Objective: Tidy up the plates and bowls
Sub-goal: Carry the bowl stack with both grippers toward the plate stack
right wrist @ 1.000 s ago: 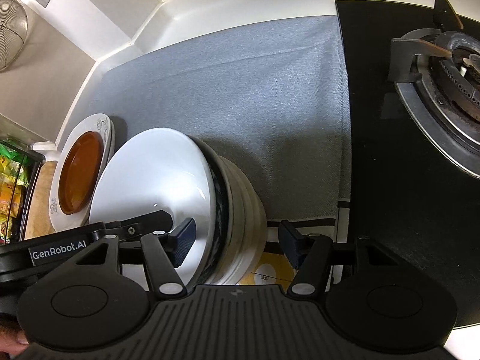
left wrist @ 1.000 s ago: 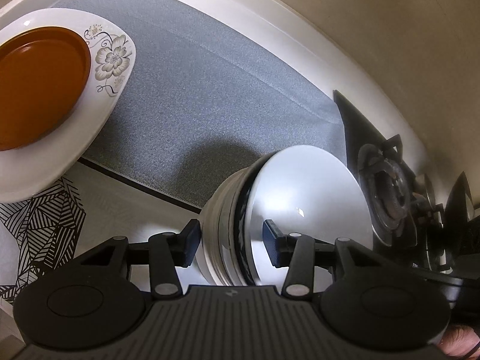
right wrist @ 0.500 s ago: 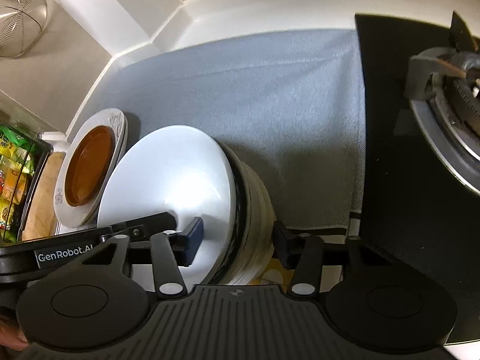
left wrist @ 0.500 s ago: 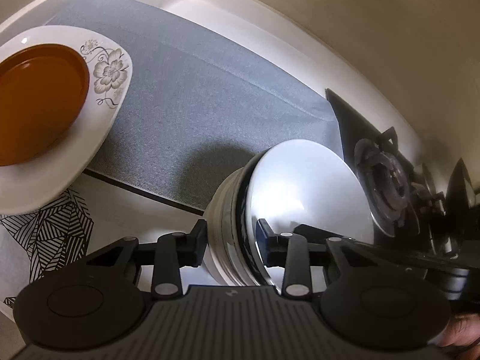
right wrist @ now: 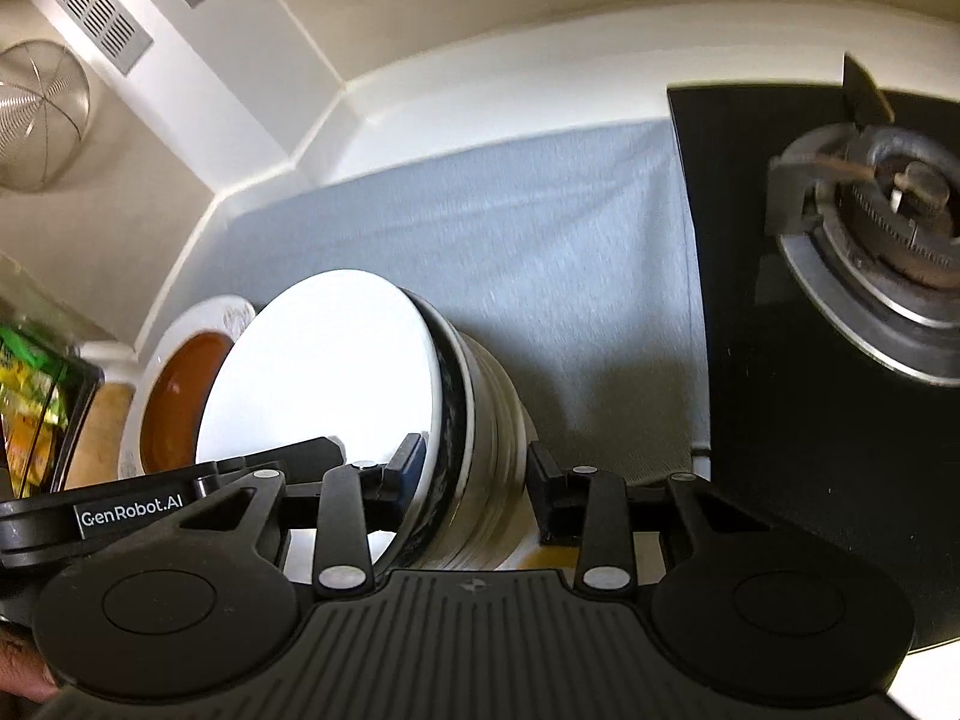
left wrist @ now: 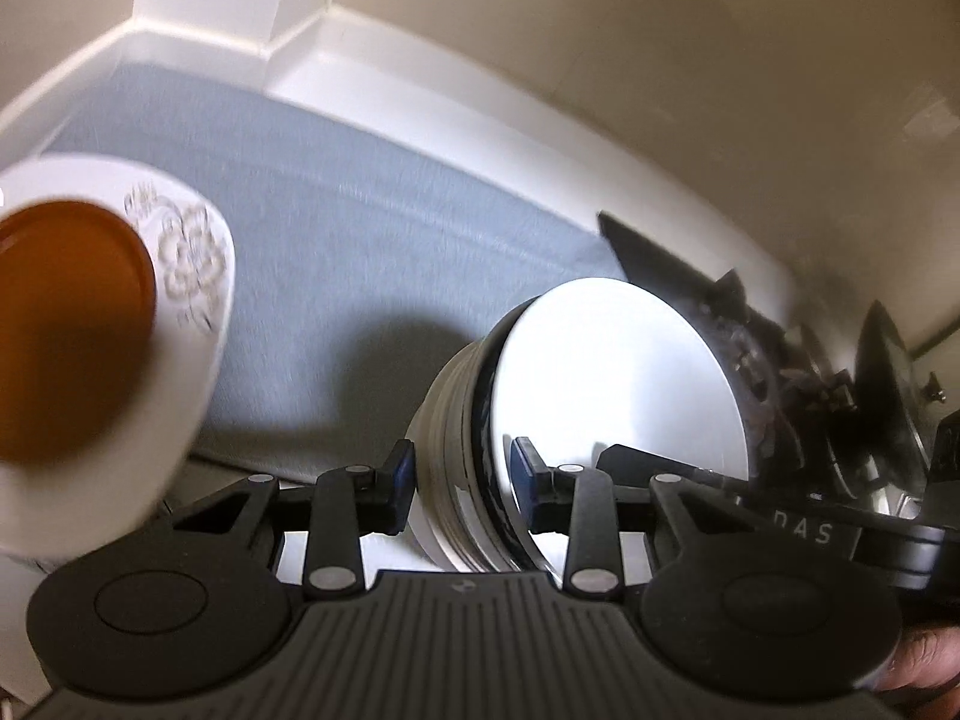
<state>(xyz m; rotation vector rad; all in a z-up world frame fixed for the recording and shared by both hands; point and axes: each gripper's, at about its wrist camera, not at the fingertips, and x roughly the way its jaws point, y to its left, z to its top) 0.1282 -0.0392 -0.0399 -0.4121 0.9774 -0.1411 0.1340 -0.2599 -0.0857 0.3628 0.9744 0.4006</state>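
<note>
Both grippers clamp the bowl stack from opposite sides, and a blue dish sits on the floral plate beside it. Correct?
Not quite: the dish on the floral plate is brown-orange, not blue, as the left wrist view shows. The rest holds: the left gripper and the right gripper grip the bowl stack from opposite sides.

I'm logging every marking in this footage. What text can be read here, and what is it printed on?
"GenRobot.AI": white label on the left hand-held gripper, seen in the right wrist view.
"DAS": partial letters on the right hand-held gripper, seen in the left wrist view.
Green and yellow packaging: print too blurred to read.
</note>
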